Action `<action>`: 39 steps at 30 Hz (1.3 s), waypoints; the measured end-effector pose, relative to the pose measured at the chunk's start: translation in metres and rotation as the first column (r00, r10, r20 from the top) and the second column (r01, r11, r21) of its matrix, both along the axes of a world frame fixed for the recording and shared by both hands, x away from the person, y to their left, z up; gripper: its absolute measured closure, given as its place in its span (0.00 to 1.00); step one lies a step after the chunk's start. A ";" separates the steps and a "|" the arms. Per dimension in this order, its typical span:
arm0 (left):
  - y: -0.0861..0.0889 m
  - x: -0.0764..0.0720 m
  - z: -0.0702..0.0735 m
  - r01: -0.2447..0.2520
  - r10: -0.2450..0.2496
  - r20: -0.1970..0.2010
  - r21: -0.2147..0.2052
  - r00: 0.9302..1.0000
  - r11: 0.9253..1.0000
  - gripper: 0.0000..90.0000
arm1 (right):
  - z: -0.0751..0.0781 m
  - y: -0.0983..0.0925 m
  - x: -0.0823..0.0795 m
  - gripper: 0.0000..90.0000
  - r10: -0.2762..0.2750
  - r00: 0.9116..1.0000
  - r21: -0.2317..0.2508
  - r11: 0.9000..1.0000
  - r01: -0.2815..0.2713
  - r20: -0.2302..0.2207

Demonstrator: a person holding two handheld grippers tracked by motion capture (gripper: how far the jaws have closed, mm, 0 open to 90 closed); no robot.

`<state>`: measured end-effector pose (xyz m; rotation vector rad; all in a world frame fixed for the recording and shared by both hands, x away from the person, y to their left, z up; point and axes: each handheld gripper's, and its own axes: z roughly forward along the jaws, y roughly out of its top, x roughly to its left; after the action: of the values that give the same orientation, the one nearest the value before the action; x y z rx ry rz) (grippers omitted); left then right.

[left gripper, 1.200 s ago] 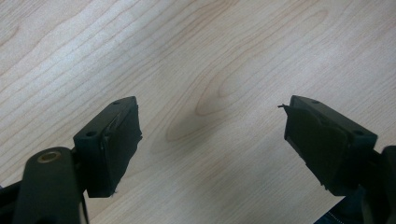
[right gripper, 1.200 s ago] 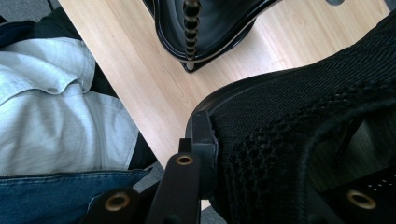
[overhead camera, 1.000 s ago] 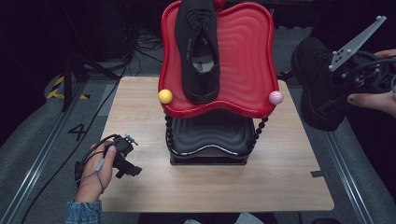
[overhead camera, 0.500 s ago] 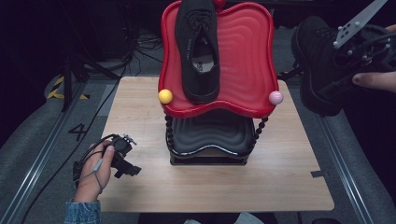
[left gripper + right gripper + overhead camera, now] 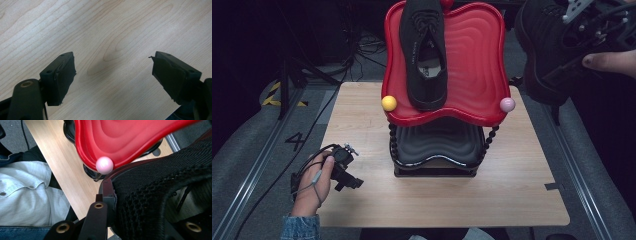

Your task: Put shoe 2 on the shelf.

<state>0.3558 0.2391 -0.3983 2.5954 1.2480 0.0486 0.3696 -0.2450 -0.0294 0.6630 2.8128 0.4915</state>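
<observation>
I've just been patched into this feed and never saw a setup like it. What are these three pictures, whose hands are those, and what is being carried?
No robot here: a person holds a two-jaw claw in each hand. The high view looks down on a wooden table bearing a two-level shoe rack: a red upper tray with one black shoe on it, and a black lower tray. The other two pictures come from cameras riding on the claws. The left claw is open above bare wood. The right claw, off the table's right edge, is shut on a second black shoe, beside the rack's pink knob.
</observation>
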 end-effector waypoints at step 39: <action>0.003 -0.001 -0.002 0.004 -0.005 -0.016 -0.022 1.000 1.000 0.21 | -0.002 0.117 0.006 0.94 0.181 0.981 -0.095 0.980 -0.174 0.065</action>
<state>0.3544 0.2417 -0.4005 2.5851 1.2410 0.0135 0.3757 -0.1276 -0.0314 0.3701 2.8186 0.4088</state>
